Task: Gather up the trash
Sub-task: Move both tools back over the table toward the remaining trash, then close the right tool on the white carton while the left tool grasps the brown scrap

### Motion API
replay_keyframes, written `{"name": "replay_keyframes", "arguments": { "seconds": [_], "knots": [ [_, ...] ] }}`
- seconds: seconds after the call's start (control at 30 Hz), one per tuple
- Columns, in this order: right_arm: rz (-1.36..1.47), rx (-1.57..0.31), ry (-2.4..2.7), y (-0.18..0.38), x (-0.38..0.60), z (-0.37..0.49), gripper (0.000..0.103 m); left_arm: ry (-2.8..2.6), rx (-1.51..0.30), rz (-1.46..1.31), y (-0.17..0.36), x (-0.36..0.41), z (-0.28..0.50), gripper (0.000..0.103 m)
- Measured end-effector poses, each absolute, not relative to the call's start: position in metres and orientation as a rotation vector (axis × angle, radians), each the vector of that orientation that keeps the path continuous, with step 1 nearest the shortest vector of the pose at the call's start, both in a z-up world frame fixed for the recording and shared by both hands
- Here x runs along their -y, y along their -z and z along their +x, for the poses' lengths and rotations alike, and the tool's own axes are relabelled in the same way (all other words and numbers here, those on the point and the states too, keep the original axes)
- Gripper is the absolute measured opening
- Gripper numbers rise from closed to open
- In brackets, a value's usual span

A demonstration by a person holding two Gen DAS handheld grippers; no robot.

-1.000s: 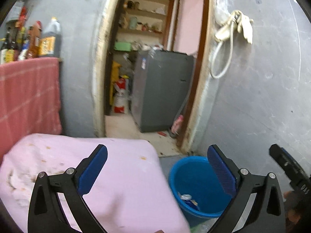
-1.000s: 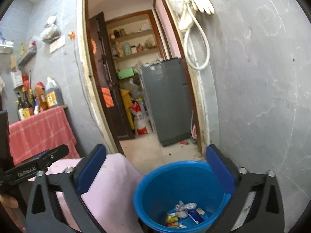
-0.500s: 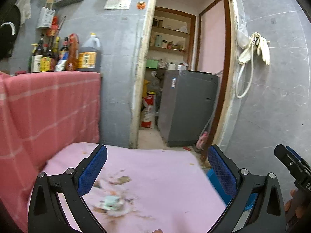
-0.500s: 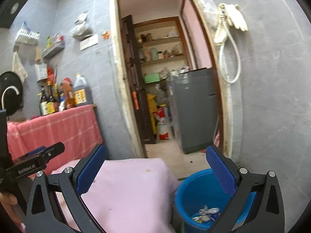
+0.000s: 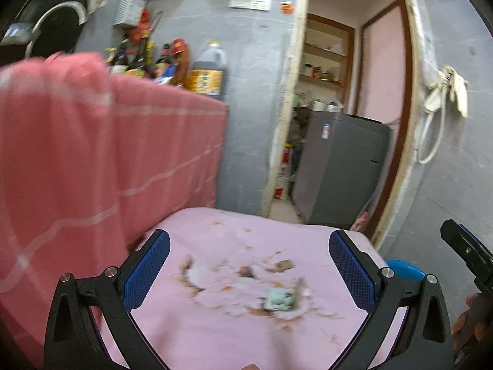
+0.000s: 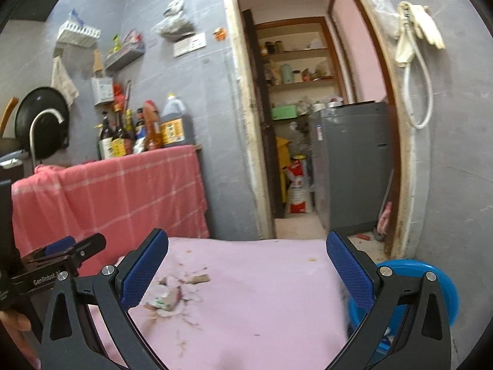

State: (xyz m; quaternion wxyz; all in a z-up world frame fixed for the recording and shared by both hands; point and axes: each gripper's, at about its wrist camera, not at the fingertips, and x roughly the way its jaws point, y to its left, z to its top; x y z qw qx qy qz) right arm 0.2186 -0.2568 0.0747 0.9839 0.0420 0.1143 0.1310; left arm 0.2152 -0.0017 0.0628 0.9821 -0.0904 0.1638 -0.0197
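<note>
Both tongs are spread wide with nothing between the blue pads. The left tongs [image 5: 249, 265] hang over the near part of a worktop covered in a pink cloth [image 5: 215, 333]; the right tongs [image 6: 246, 265] hang over the same worktop [image 6: 262, 277], and each tool shows at the edge of the other's view. The trash [image 5: 279, 300] lies on the pink cloth just ahead of the left tongs: a crumpled greenish-white wrapper among pale scraps, brown crumbs and stains, blurred in the left view. In the right view the same trash [image 6: 168, 300] sits close to the left pad, with a small brown scrap [image 6: 200, 278] just beyond it. A blue bucket [image 6: 431, 280] stands beside the worktop's right edge, lower than the cloth, partly hidden by the right finger of the right tongs; its contents cannot be made out. Only its rim [image 5: 403, 269] shows in the left view. Further back on the left, a red checked cloth [image 6: 123, 197] drapes a higher counter carrying bottles [image 6: 135, 132] and a large jug [image 6: 174, 123]. A black pan [image 6: 43, 126] hangs on the grey tiled wall. Beyond, an open doorway [image 6: 295, 117] shows a grey appliance [image 6: 354, 166], shelves and a red-and-white sack [image 6: 297, 191]. A pale glove and hose [image 6: 414, 30] hang on the right wall.
</note>
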Motion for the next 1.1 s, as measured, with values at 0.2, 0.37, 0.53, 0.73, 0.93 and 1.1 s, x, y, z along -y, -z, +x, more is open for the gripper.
{"name": "replay_keyframes", "arguments": {
  "seconds": [0.2, 0.37, 0.53, 0.73, 0.93, 1.1],
  "knots": [
    [0.046, -0.302, -0.326, -0.058, 0.225, 0.236, 0.103, -0.018, -0.372, -0.201, -0.043, -0.03, 0.214, 0.101],
    [0.012, -0.42, -0.377, -0.036, 0.205, 0.259, 0.103, -0.049, -0.426, -0.198, -0.025, -0.045, 0.222, 0.101],
    [-0.055, -0.538, -0.428, -0.01, 0.182, 0.277, 0.103, -0.066, -0.486, -0.203, -0.013, -0.053, 0.231, 0.101],
    [-0.077, -0.657, -0.473, 0.008, 0.167, 0.297, 0.078, -0.086, -0.549, -0.213, -0.006, -0.057, 0.239, 0.101],
    [-0.085, -0.748, -0.519, 0.022, 0.157, 0.308, 0.039, -0.099, -0.611, -0.216, 0.0, -0.057, 0.249, 0.101],
    [-0.069, -0.766, -0.535, 0.025, 0.159, 0.311, 0.015, -0.098, -0.662, -0.217, 0.005, -0.056, 0.257, 0.101]
  ]
}}
